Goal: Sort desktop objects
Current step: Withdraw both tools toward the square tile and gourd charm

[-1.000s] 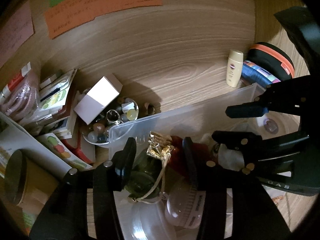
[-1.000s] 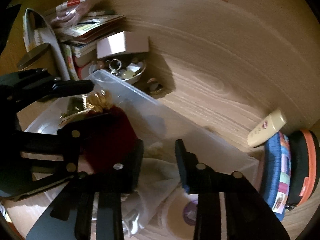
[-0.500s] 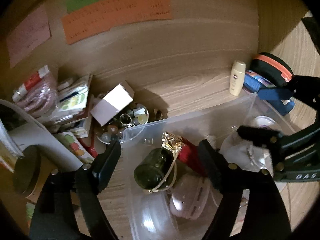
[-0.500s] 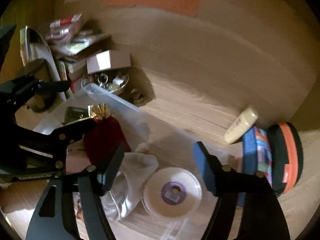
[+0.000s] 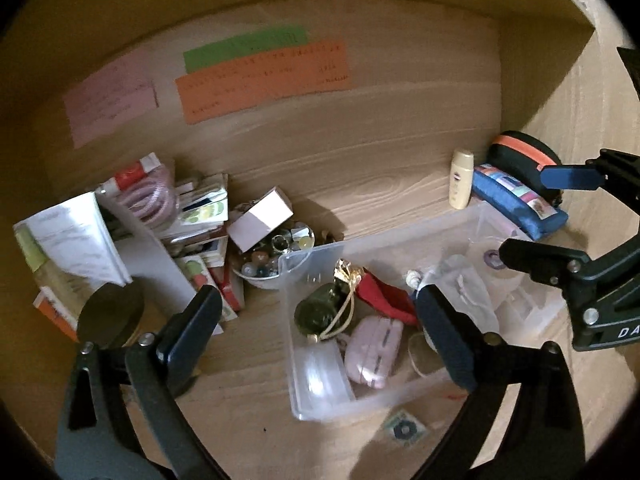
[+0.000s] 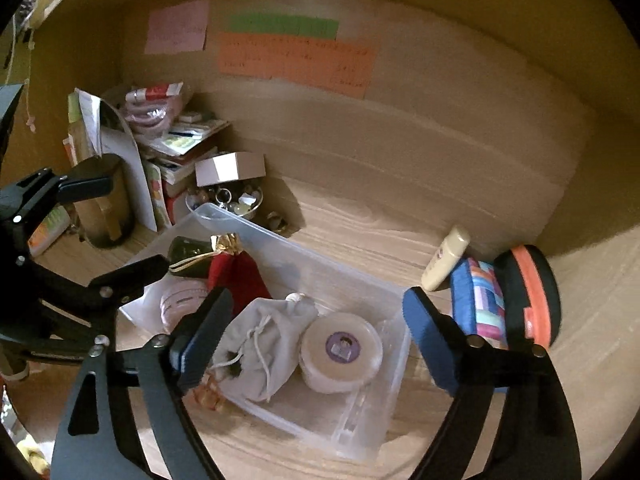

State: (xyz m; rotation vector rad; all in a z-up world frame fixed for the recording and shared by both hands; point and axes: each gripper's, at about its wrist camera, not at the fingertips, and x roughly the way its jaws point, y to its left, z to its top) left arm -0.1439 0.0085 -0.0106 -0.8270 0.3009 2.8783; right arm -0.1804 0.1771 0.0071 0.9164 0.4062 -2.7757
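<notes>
Both grippers, left and right, hang spread wide and empty above the clear plastic bin, where a grey drawstring pouch lies beside a round tin.

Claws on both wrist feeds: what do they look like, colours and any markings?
Both are black two-finger claws with wedge-shaped arms and silver rivets. The right claw has blue pads on its fingertips. The left claw's pads look dark navy. White lettering, partly cut off, reads "DA" on the right claw's body in the left wrist view. No cables or sleeves show.
</notes>
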